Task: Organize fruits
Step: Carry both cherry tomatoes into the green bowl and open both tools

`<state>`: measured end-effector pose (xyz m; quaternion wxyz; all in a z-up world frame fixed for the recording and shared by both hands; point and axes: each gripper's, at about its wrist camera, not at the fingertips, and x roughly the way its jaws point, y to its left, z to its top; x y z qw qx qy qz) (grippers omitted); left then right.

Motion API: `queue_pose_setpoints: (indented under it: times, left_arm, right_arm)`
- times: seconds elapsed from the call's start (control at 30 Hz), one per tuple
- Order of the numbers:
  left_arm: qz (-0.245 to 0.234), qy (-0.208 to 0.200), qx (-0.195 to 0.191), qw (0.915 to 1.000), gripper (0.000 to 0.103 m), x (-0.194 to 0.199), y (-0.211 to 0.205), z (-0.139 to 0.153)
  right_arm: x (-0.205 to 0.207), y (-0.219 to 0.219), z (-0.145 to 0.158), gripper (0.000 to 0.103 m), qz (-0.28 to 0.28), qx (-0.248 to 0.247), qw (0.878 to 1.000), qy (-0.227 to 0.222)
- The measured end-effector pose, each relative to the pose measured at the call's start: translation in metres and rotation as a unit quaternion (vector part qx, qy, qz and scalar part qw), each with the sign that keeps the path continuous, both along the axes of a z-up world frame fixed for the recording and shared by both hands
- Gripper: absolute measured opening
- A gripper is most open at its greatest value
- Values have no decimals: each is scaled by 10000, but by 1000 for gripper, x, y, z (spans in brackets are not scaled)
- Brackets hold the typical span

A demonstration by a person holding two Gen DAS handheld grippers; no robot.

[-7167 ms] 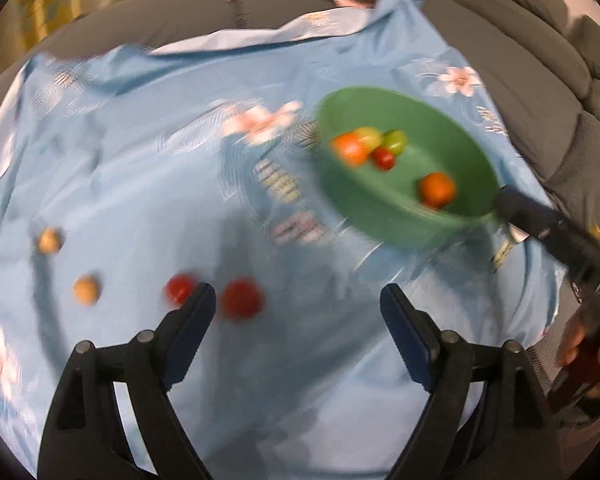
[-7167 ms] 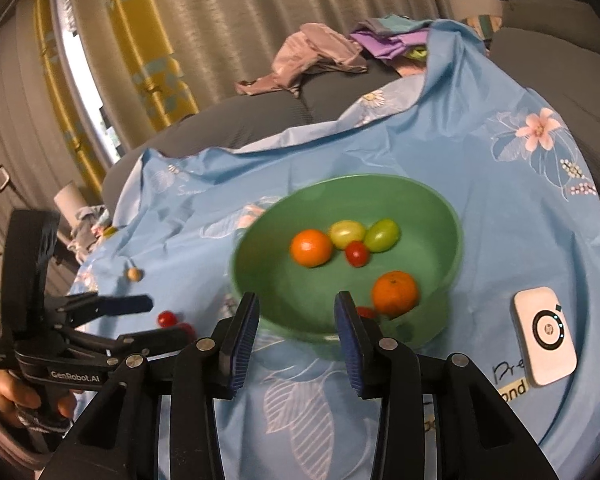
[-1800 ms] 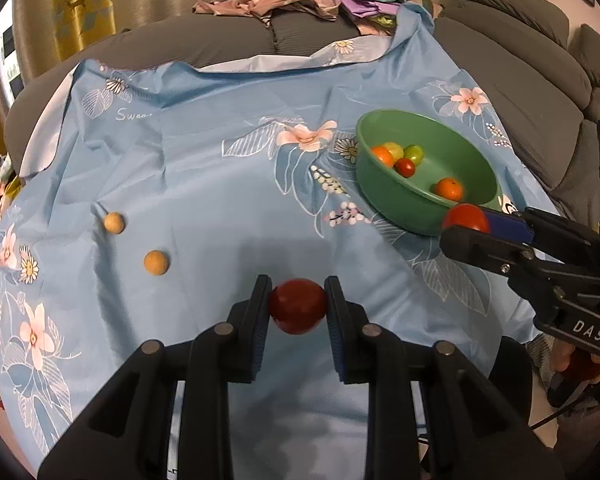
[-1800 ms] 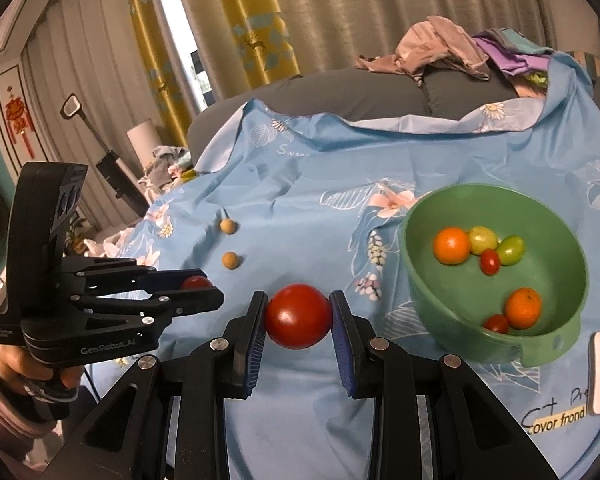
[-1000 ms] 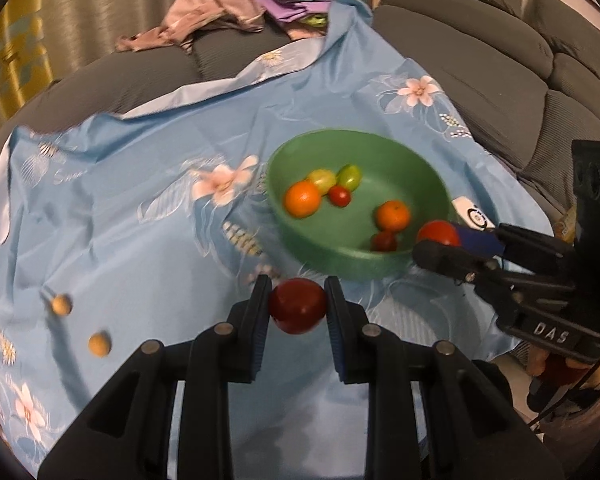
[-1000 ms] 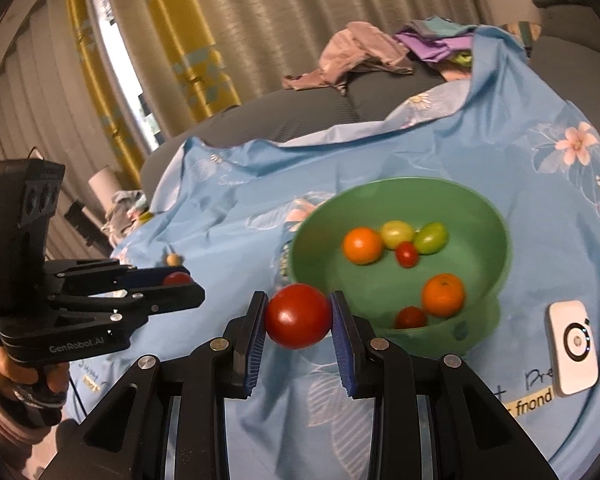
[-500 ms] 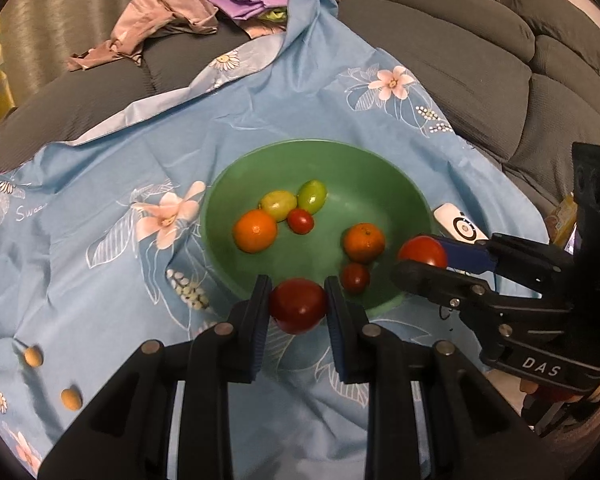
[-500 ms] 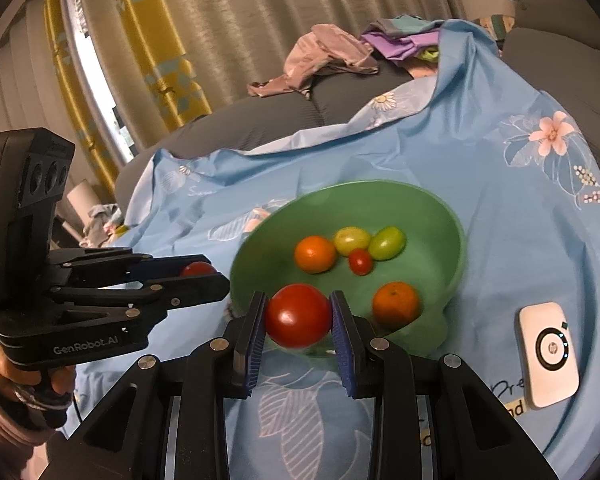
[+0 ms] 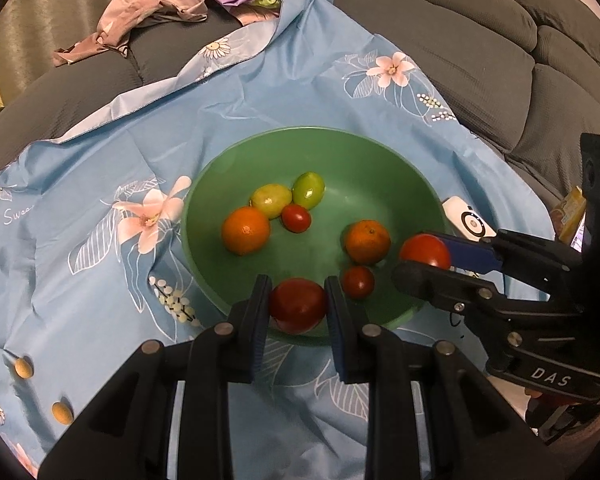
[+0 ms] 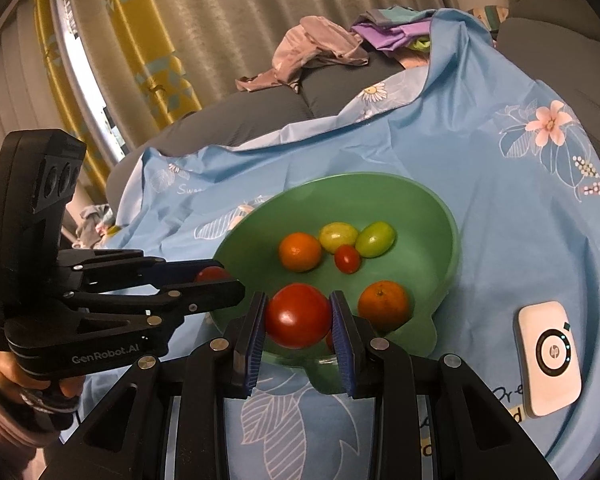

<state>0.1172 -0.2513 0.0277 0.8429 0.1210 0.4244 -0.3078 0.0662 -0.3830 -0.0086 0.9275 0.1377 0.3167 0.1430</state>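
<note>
A green bowl (image 9: 380, 168) stands on the blue floral cloth and holds two oranges (image 9: 245, 230), two yellow-green fruits (image 9: 308, 190) and two small red tomatoes (image 9: 296, 218). My left gripper (image 9: 298, 306) is shut on a red tomato (image 9: 297, 305), held over the bowl's near rim. My right gripper (image 10: 298, 316) is shut on a larger red tomato (image 10: 298, 315), also above the bowl's (image 10: 440, 216) near rim. Each gripper shows in the other's view, the right gripper (image 9: 424, 258) at the bowl's right side, the left gripper (image 10: 216, 280) at its left.
Two small tan balls (image 9: 23, 368) lie on the cloth at the left. A white round-buttoned device (image 10: 548, 358) lies right of the bowl. A grey sofa (image 9: 480, 52) with piled clothes (image 9: 156, 4) runs behind; curtains (image 10: 160, 40) hang at the back.
Both grippers have carried their tomatoes from the open cloth toward the bowl and now hold them over its near rim. The bowl looms larger in both views.
</note>
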Motion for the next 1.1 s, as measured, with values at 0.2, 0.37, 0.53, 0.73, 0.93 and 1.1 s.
queue_pose_setpoints:
  times: [0.2,0.37,0.53,0.73,0.93,1.1]
  left_arm:
    - [-13,12,31,10000,27,1,-2,-3]
    - [-21,1,66,10000,27,2,-2,-4]
    - [-20,13,130,9999,27,3,-2,-7]
    - [-33,-8,157,9999,27,3,-2,-8]
    - [-46,4,136,9999,27,2,-2,-7]
    - [14,-8,124,9999,45,1,0,-3]
  right_arm:
    - [1,0,0,33,-3,-16,10000,14]
    - [1,0,0,33,0,-34,10000,25]
    - [2,1,-1,33,-18,-45,10000,46]
    - [2,1,-2,33,-9,-49,10000,43]
    - [2,-1,-3,33,-90,-61,9999,119]
    - [1,-3,0,34,-198,-35,9997,132]
